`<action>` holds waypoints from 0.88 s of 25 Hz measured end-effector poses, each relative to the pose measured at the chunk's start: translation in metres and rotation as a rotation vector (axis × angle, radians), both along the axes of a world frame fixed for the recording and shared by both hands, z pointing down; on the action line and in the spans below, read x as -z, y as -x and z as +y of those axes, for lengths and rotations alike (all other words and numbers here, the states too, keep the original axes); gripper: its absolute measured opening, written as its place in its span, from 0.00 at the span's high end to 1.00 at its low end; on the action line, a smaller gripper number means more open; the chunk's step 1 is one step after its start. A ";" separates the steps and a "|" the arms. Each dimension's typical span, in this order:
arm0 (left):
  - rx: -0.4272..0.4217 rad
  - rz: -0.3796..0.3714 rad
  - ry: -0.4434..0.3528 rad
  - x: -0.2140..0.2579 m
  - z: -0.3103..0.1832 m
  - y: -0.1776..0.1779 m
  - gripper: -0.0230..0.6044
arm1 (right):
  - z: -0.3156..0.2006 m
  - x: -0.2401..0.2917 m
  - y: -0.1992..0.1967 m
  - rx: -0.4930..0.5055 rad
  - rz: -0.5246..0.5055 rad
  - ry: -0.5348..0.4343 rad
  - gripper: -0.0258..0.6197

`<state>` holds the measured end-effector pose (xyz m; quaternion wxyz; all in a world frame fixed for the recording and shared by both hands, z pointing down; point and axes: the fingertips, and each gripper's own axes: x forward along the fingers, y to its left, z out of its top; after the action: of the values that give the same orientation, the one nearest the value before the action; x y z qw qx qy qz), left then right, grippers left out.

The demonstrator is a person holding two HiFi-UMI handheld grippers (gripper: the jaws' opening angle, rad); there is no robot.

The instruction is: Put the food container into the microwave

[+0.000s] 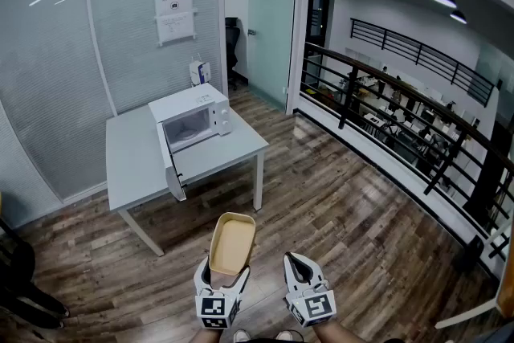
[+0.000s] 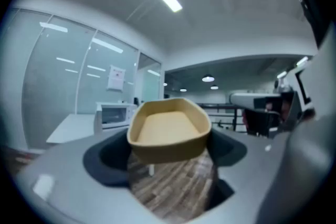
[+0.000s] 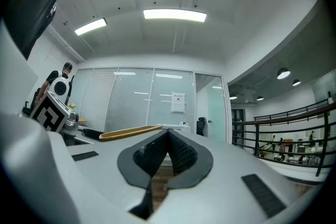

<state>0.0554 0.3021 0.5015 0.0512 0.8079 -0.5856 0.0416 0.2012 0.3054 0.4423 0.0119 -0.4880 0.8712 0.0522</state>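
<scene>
The tan food container is empty and stands out over the wooden floor, held at its near end by my left gripper, which is shut on it. In the left gripper view the food container fills the middle between the jaws. The white microwave sits on a grey table well ahead, its door swung wide open; it is small and distant as the microwave. My right gripper is beside the left one, shut and empty, with the right gripper showing its pads together.
A frosted glass wall runs behind the table. A black railing borders the floor on the right. A dark chair stands at the left edge. Wooden floor lies between me and the table.
</scene>
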 end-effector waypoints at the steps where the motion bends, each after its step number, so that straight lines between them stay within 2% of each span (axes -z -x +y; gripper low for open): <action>1: 0.007 0.013 -0.001 0.002 -0.001 0.003 0.24 | -0.001 0.001 0.002 -0.002 0.000 -0.001 0.96; 4: 0.015 0.032 -0.009 0.009 -0.004 0.012 0.24 | -0.002 0.001 0.009 -0.009 -0.002 -0.001 0.96; 12: -0.031 0.031 -0.031 0.011 -0.007 0.029 0.24 | 0.003 -0.003 0.028 -0.055 -0.002 -0.012 0.96; 16: -0.058 0.019 -0.037 0.009 -0.008 0.031 0.24 | 0.008 0.000 0.028 -0.091 -0.036 -0.021 0.96; 22: -0.086 0.018 -0.027 0.006 -0.016 0.022 0.24 | 0.003 0.000 0.019 -0.115 -0.027 -0.018 0.96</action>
<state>0.0337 0.2865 0.4951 0.0437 0.8333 -0.5503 0.0287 0.1823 0.3080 0.4425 0.0248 -0.5378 0.8410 0.0539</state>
